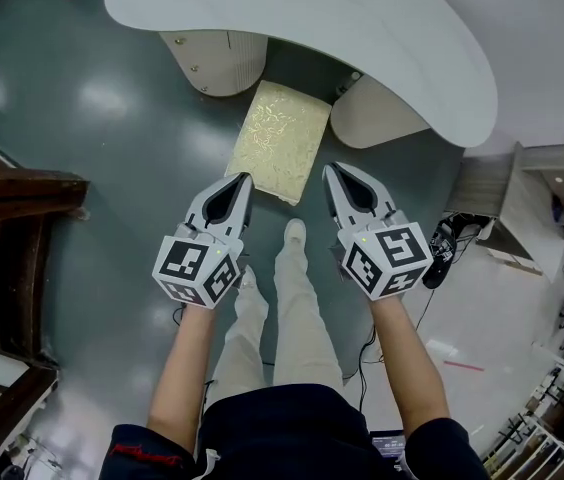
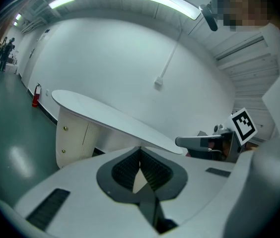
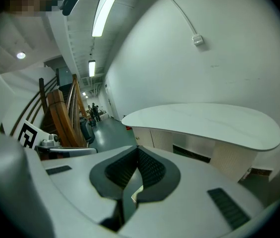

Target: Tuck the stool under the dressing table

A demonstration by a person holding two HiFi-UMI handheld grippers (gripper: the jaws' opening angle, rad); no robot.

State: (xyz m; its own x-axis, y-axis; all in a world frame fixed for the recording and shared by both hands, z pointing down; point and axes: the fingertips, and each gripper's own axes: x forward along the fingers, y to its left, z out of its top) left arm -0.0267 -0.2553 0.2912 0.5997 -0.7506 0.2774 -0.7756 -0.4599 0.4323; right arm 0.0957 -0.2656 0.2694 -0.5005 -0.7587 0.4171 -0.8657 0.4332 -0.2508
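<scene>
"What's the room like?"

"Glossy grey floor (image 1: 112, 168), white walls, dark woodwork (image 1: 12, 218) at the left. The white dressing table (image 1: 362, 28) curves across the far side."

"And the stool (image 1: 277, 138)?"

"Between the two pedestals (image 1: 212, 63). Its far end is under the top and its near end sticks out. I can't see its legs."

"The tools?"

"The left hand-held gripper (image 1: 238, 183) and right hand-held gripper (image 1: 332, 173) both have their jaws closed together on nothing, and both are on the near side of the stool."
</scene>
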